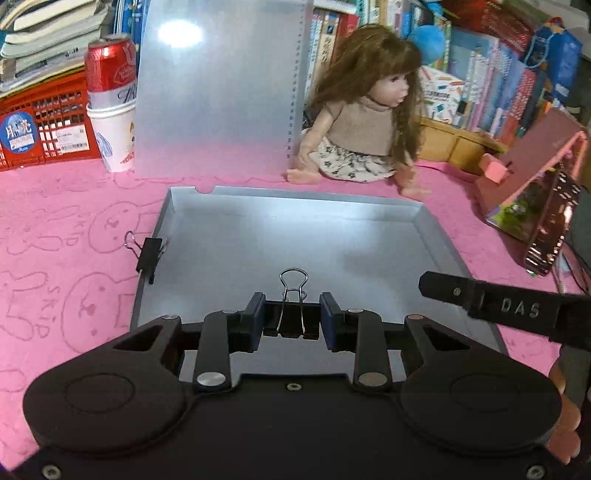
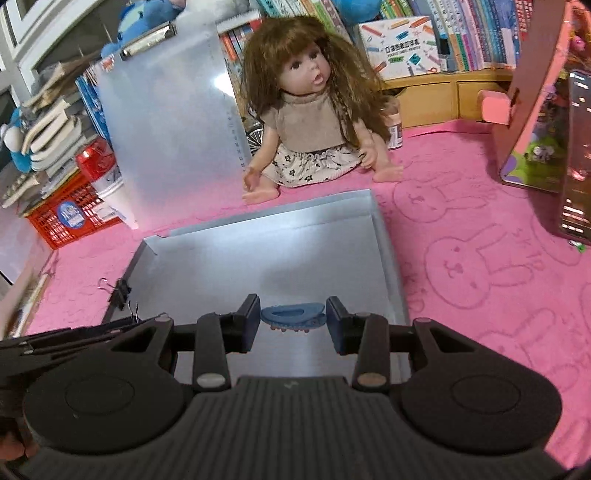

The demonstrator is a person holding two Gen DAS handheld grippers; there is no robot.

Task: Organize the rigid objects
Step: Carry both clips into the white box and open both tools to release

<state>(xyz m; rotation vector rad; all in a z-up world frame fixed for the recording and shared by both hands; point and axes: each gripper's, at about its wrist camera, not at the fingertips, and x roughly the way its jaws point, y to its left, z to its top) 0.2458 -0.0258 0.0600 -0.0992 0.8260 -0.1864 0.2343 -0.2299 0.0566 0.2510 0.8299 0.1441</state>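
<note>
My left gripper (image 1: 291,321) clamps a binder clip (image 1: 291,314) and my right gripper (image 2: 293,321) a blue hair claw (image 2: 293,316), both directly above the grey tray (image 1: 295,236), claw lying crosswise.

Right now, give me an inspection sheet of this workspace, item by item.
Surface: pink bunny-print cloth.
Job's things: grey tray, bare inside; one black binder clip clipped on its left rim.
Grippers: left gripper shut on a second binder clip; right gripper shut on a blue hair claw; both are over the tray's near end.
Clutter: doll sitting behind the tray, clipboard standing upright, red can in a paper cup, red crate, pink toy box.
Cables: thin dark cord beside the toy box.
Surroundings: shelves of books.
</note>
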